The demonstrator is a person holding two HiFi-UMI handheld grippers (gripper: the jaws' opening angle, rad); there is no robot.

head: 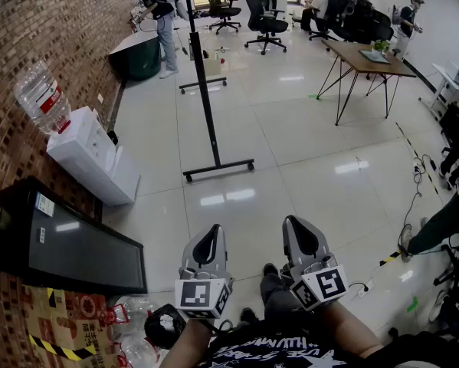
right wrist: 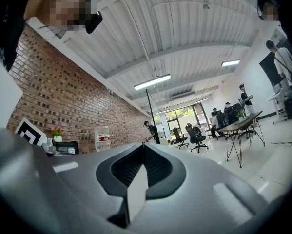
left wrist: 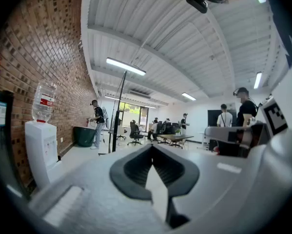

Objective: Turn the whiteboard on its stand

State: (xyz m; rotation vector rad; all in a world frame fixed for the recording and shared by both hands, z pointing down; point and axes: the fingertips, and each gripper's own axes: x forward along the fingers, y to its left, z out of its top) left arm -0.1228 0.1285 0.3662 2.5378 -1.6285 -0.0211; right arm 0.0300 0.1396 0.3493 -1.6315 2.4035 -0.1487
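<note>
The whiteboard (head: 204, 83) stood edge-on on its stand, far ahead on the shiny floor (head: 244, 205). The left hand-held gripper (head: 211, 233) and the right hand-held gripper (head: 293, 225) were both clenched shut on nothing. A water cooler (head: 87, 159) stood at the brick wall (head: 37, 21), left of the whiteboard.

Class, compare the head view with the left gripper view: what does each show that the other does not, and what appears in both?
Only the head view: the marker cube on the left gripper, the wearer's black printed shirt, and the loose cables at far right. Only the left gripper view: the ceiling and its strip lights. Both: that gripper's jaws, shut, the whiteboard seen edge-on, the water dispenser, the brick wall and the office chairs.
</note>
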